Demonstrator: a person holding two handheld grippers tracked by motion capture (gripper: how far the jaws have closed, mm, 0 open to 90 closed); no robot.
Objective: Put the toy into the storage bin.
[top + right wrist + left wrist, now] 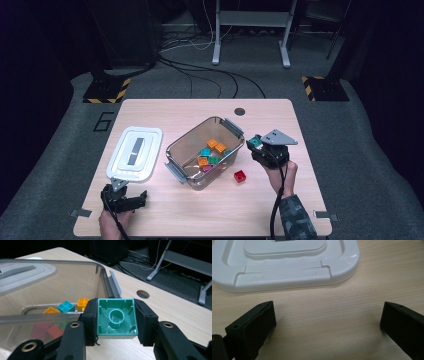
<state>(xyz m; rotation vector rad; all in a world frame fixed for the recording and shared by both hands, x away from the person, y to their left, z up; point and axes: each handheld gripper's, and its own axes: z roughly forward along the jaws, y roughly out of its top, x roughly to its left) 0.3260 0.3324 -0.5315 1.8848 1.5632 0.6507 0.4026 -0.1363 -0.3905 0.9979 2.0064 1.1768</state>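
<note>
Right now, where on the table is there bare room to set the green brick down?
Bare wood runs along the table's far edge behind the clear bin, and along the near edge between both hands. It is crowded where the red brick lies beside the bin, and where the white lid rests.

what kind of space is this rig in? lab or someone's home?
Most likely a lab or recording studio, not a home: hazard-striped stand bases, loose cables across grey carpet, dark curtained surroundings, and a lone wooden table with a clear bin of toy bricks.
</note>
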